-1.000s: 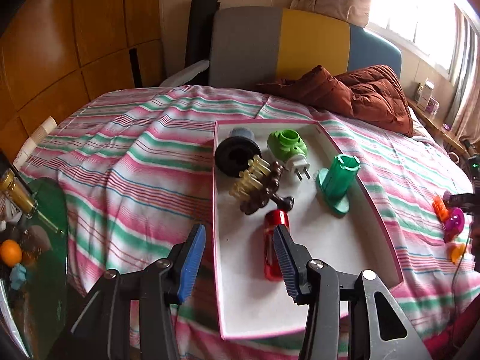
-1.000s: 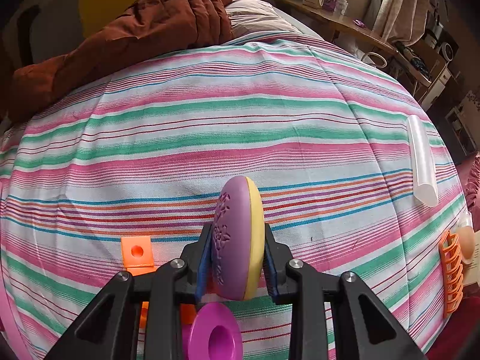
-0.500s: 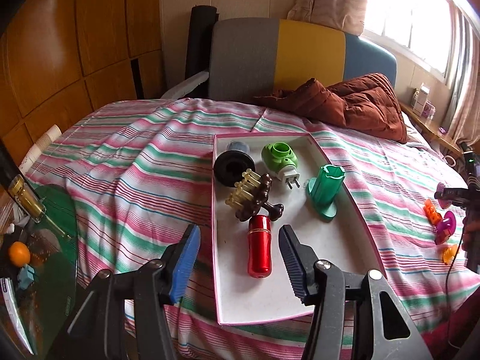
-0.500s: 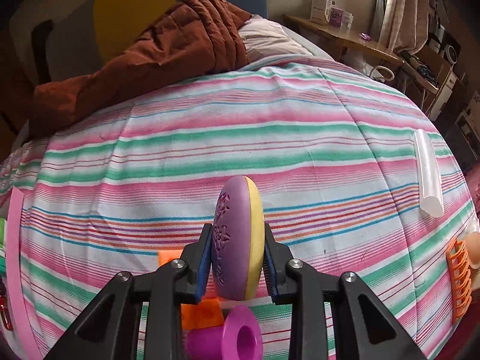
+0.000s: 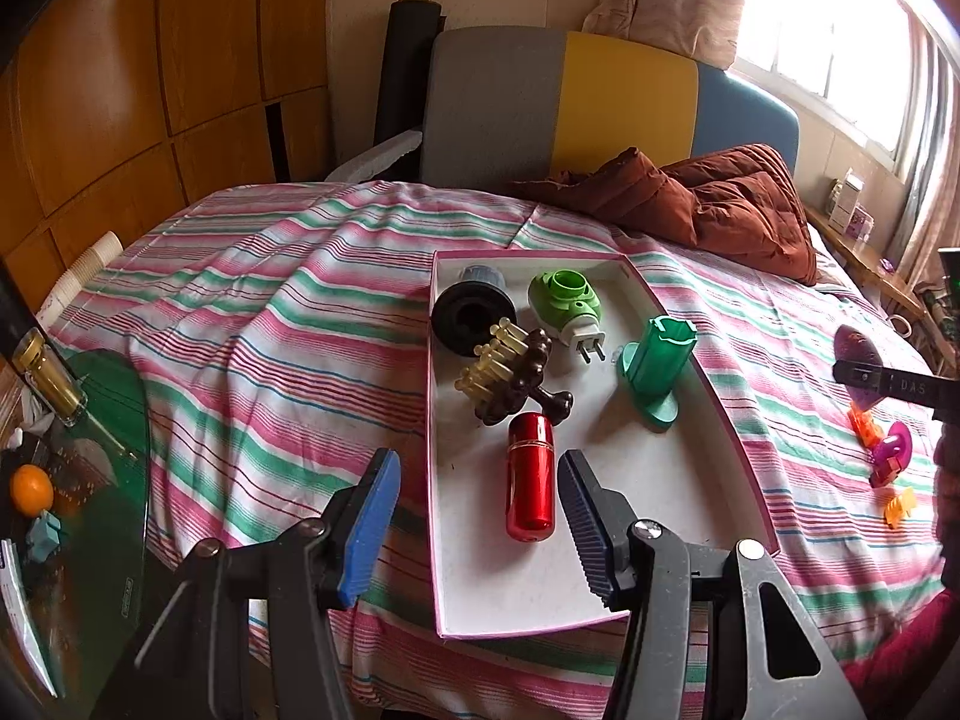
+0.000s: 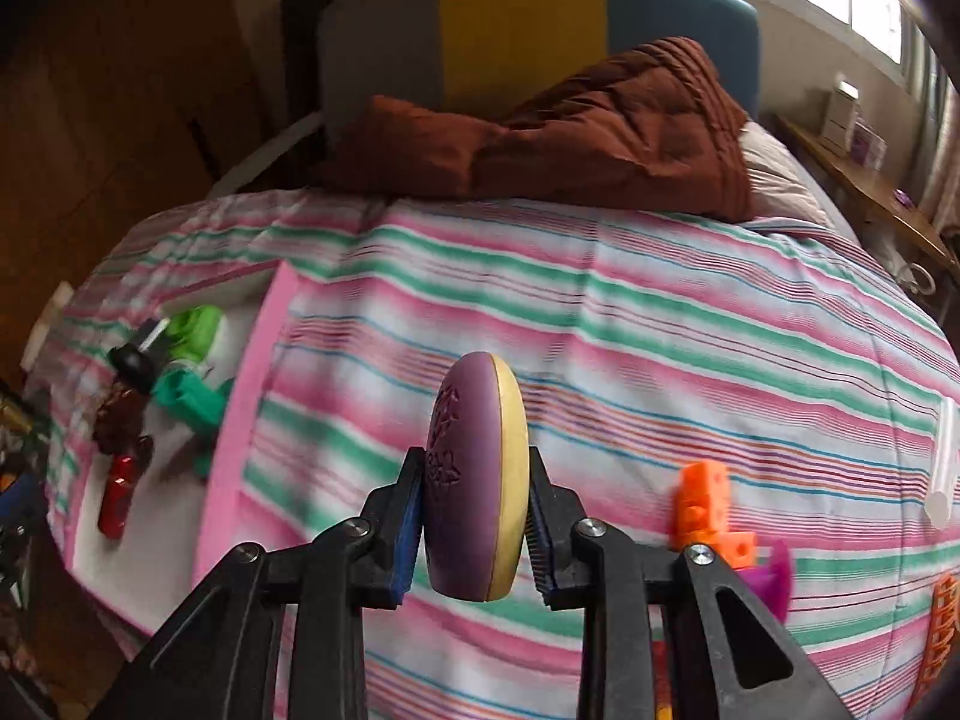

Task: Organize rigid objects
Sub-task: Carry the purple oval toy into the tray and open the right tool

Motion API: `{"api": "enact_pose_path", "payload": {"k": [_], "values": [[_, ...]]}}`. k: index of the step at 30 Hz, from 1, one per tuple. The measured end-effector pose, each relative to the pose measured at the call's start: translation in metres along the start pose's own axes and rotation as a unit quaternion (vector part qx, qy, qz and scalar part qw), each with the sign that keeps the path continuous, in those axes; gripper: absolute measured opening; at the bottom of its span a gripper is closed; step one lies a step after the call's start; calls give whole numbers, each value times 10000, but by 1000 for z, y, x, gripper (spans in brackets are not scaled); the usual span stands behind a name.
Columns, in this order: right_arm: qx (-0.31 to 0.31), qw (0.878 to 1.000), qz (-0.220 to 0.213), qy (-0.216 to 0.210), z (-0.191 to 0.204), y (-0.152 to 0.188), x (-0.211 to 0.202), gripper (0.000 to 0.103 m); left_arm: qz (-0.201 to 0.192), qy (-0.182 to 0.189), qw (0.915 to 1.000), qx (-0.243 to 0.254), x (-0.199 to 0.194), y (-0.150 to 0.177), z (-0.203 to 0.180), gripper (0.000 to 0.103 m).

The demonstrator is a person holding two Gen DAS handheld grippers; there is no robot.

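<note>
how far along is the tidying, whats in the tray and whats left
Done: red cylinder, green stand, green plug and others lie in the tray. In hand: right gripper clamps the purple oval case. Left: orange blocks and a magenta piece on the bedspread.

Glossy red metallic cylinder (image 5: 529, 483) in a matt white tray (image 5: 480, 588), on striped woven cloth bedspread (image 5: 270, 324).

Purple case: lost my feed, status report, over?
Right gripper shut on purple case, above bedspread. Left gripper open over red cylinder in tray. Nothing blocking.
</note>
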State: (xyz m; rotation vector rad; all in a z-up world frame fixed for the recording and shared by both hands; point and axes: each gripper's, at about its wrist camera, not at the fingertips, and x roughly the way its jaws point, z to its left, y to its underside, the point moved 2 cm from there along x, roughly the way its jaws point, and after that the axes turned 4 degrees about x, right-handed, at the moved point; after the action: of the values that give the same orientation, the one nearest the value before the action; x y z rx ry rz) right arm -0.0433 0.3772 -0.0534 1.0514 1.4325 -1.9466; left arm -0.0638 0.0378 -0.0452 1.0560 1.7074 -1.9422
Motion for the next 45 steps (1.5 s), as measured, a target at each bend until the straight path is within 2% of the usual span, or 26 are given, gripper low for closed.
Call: {"api": "enact_pose_path", "payload": {"k": [8, 12, 17, 20, 26, 37, 45], "values": [[-875, 9903, 197, -1064, 119, 20, -3, 29, -8, -64, 9998, -164, 1, 7, 12, 56], [-1116, 9846, 418, -1278, 156, 27, 9, 29, 43, -93, 9996, -261, 2, 10, 21, 56], [-1275, 9808, 610, -1342, 186, 33, 28, 29, 82, -117, 9993, -345, 3, 16, 28, 56], [-1317, 9825, 677, -1131, 192, 30, 48, 29, 114, -94, 9992, -368, 5, 17, 28, 56], [-989, 9855, 845, -1089, 185, 29, 74, 33, 150, -43, 9993, -325, 7, 18, 28, 56], [-968, 9881, 475, -1101, 171, 30, 44, 36, 179, -85, 9992, -354, 9, 20, 26, 56], [-1144, 9908, -85, -722, 175, 40, 18, 36, 103, -83, 9994, -314, 3, 17, 24, 56]]}}
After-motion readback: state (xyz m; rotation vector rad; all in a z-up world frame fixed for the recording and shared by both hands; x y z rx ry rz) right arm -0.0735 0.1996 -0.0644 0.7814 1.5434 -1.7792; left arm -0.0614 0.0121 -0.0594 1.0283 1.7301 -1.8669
